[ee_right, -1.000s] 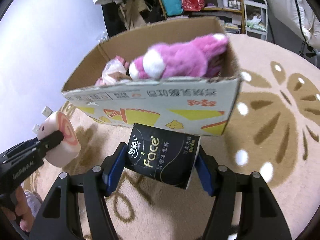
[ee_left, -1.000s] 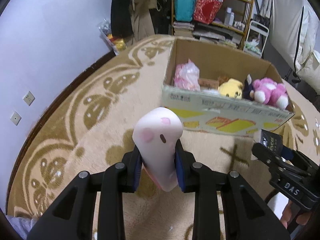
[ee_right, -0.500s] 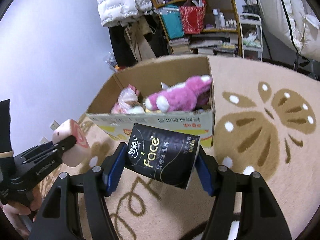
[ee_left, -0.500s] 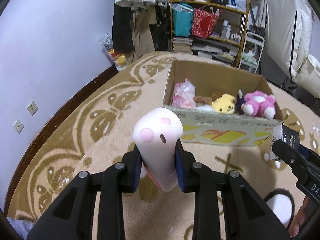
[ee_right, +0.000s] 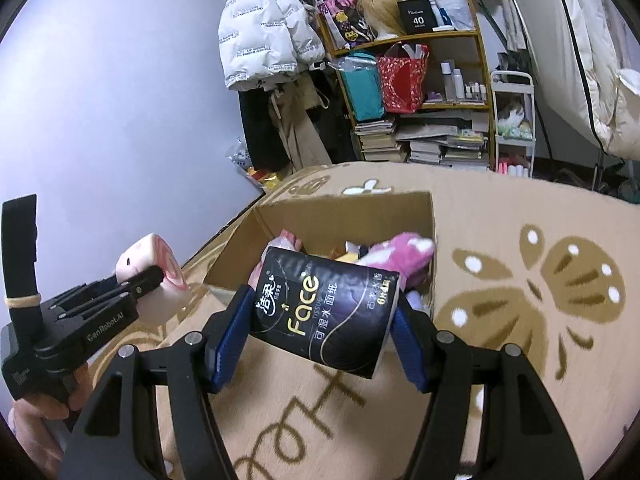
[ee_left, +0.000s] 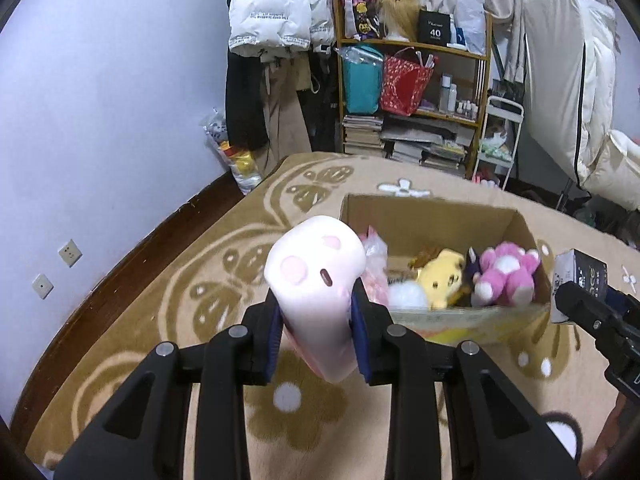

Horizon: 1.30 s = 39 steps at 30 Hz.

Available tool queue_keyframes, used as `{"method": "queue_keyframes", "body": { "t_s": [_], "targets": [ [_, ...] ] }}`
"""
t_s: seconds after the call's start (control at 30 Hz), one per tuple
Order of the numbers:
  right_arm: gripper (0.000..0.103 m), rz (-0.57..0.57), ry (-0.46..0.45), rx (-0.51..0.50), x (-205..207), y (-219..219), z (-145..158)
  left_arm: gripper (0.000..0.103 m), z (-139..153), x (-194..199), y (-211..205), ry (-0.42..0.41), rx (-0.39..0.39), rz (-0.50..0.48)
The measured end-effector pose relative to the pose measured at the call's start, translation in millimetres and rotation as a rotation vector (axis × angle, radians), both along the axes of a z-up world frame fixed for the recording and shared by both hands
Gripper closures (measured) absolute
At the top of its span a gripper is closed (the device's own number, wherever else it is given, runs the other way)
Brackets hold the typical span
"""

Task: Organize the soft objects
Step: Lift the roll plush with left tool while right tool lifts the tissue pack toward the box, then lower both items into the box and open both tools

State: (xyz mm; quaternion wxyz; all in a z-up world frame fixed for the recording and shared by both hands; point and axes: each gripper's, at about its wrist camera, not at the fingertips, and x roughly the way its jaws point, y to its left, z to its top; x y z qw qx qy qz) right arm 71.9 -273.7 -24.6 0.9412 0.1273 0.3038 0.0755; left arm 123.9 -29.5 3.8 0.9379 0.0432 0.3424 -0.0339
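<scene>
Right gripper (ee_right: pixel 320 320) clamps a black tissue pack (ee_right: pixel 326 312) lettered "Face". Left gripper (ee_left: pixel 316 316), marked "GenRobot.AI", grips a pink plush roll (ee_left: pixel 316 280). Both now sit higher than earlier; the cardboard box (ee_left: pixel 432 216) interior lies ahead, below.

A beige patterned carpet (ee_left: pixel 160 320) is covering the floor, a lilac wall (ee_left: pixel 100 100) is rising behind, and a cluttered wooden shelf (ee_right: pixel 420 40) is standing beside hanging coats (ee_left: pixel 272 20).
</scene>
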Motion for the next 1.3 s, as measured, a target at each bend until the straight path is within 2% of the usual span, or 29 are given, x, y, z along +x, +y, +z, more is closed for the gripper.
{"method": "queue_keyframes", "body": {
  "t_s": [0.37, 0.5, 0.63, 0.83, 0.9, 0.97, 1.0, 1.03, 1.1, 1.17, 1.3],
  "targets": [
    [0.033, -0.027, -0.041, 0.003, 35.9, -24.7, 20.9, 0.073, 15.4, 39.8, -21.1, -0.037, -0.005, -0.047],
    [0.033, -0.029, -0.025, 0.017, 51.6, -29.3, 15.8, 0.071, 13.3, 50.6, -35.1, -0.052, 0.013, -0.085],
    [0.032, -0.02, 0.013, 0.029, 66.0, -30.9, 5.1, 0.069, 2.2, 61.8, -46.0, -0.025, 0.039, -0.086],
    [0.031, -0.012, 0.062, 0.01, 80.1, -27.6, -11.1, 0.063, -14.5, 70.8, -47.8, 0.02, 0.002, -0.097],
    [0.031, -0.012, 0.067, 0.012, 82.0, -27.4, -14.9, 0.058, -18.3, 73.3, -46.7, 0.032, -0.019, -0.093],
    [0.023, -0.013, 0.072, 0.016, 83.6, -27.6, -16.0, 0.027, -19.7, 72.9, -43.8, 0.025, -0.051, -0.076],
    [0.019, -0.015, 0.073, 0.022, 83.5, -27.7, -16.6, 0.022, -18.6, 70.7, -43.1, 0.004, -0.05, -0.06],
    [0.012, -0.016, 0.071, 0.029, 83.4, -27.9, -16.5, 0.02, -18.5, 69.4, -43.3, -0.011, -0.042, -0.049],
    [0.007, -0.018, 0.064, 0.038, 81.6, -28.7, -14.9, 0.017, -16.1, 67.1, -43.4, -0.025, -0.015, -0.04],
    [0.0, -0.022, 0.061, 0.034, 78.6, -28.6, -12.2, 0.01, -13.8, 66.3, -42.3, -0.022, -0.008, -0.041],
    [0.0, -0.031, 0.038, 0.007, 69.7, -26.7, -1.6, 0.005, -6.4, 59.9, -38.3, -0.033, 0.0, -0.029]
  ]
}}
